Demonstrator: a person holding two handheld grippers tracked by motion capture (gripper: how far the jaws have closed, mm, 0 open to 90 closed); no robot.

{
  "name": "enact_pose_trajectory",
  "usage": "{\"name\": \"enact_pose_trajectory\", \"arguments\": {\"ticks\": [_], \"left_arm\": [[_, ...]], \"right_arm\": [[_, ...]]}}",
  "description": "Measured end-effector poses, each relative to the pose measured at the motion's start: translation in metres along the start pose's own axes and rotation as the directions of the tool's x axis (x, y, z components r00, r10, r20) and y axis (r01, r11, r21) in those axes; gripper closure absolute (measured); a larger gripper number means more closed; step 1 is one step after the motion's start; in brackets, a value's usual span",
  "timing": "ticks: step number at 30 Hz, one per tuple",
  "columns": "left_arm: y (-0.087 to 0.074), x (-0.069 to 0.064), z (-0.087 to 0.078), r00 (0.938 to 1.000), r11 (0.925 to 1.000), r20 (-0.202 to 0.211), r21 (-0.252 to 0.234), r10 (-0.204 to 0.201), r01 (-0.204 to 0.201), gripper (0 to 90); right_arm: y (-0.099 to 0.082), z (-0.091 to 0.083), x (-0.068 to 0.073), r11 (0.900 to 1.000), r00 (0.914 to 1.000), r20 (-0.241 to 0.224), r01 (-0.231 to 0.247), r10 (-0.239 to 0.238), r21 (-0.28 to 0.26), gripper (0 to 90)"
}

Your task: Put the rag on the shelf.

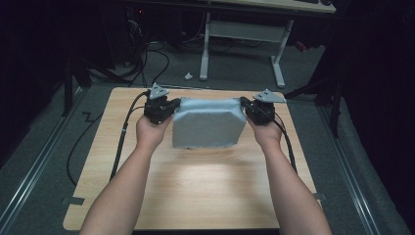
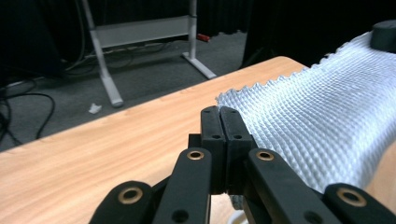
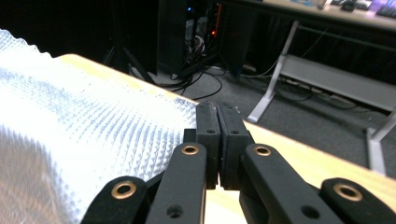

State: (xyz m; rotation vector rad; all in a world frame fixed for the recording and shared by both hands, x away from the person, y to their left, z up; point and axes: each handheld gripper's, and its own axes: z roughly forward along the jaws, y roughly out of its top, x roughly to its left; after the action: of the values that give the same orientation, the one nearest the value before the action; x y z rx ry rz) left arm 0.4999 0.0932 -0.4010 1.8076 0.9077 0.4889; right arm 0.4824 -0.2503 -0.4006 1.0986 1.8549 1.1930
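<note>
Both claws are clamped on a pale blue waffle-textured cloth (image 1: 208, 122): left gripper (image 1: 169, 108) pinches its left top corner, right gripper (image 1: 247, 108) its right top corner. It hangs stretched between them, above the wooden table (image 1: 205, 196). Beyond the cloth stands a white-legged desk (image 1: 244, 34).

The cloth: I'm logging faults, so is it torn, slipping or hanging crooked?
Nothing stands out. The light grey waffle-textured cloth hangs level between the left tongs and right tongs, each shut on an upper corner, with no tear visible.
</note>
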Motion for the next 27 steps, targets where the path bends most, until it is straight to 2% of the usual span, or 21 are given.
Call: {"name": "enact_pose_trajectory", "arguments": {"ticks": [7, 12, 19, 23, 27], "left_arm": [[-0.025, -0.003, -0.003, 0.9978, 0.9994, 0.058, 0.018, -0.031, 0.03, 89.4], [-0.038, -0.004, -0.005, 0.9943, 0.998, 0.086, 0.013, -0.063, 0.062, 89.4], [-0.051, -0.006, -0.002, 0.993, 0.9975, 0.1, 0.037, -0.063, 0.06, 89.4], [-0.06, -0.005, 0.001, 0.9915, 0.9957, 0.101, 0.051, -0.082, 0.078, 89.4], [-0.068, -0.005, 0.002, 0.9908, 0.9946, 0.102, 0.063, -0.089, 0.082, 89.3]], "right_arm": [[-0.022, 0.001, 0.006, 0.9997, 0.9995, -0.031, -0.007, 0.007, 0.025, 89.5], [-0.033, 0.0, 0.016, 0.9993, 0.999, -0.045, 0.01, -0.009, 0.035, 89.5], [-0.04, 0.0, 0.023, 0.9986, 0.9982, -0.056, 0.024, -0.022, 0.047, 89.5], [-0.045, 0.002, 0.027, 0.9982, 0.9981, -0.054, 0.032, -0.029, 0.051, 89.4], [-0.056, 0.006, 0.025, 0.9965, 0.9985, -0.055, 0.013, -0.008, 0.082, 89.4]]}}
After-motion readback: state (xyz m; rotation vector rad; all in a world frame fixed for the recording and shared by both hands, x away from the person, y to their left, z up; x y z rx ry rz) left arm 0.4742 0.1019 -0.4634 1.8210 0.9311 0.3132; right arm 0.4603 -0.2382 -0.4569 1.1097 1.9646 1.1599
